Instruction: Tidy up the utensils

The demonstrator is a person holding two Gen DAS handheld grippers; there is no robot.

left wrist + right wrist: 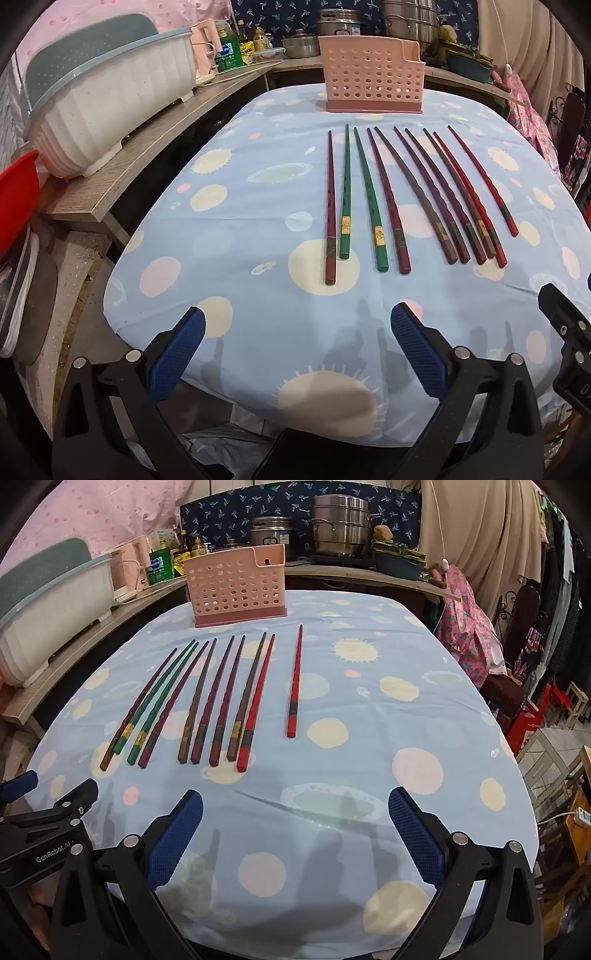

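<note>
Several chopsticks, red, green and brown, lie side by side on the blue patterned tablecloth (pixel 258 206); the row shows in the left wrist view (pixel 406 199) and the right wrist view (pixel 207 701). One red chopstick (pixel 294 683) lies apart at the right. A pink perforated utensil holder (pixel 371 79) stands upright behind them; it also shows in the right wrist view (pixel 238 587). My left gripper (pixel 297 317) is open and empty above the near table edge. My right gripper (pixel 295 799) is open and empty, also near the front edge.
A white dish rack with a grey lid (pixel 107 96) sits on a wooden shelf (pixel 110 184) at the left. Steel pots (pixel 338 524) and bottles stand on the back counter. A red bowl (pixel 16 192) is at the far left. A chair with pink cloth (pixel 469 627) stands at the right.
</note>
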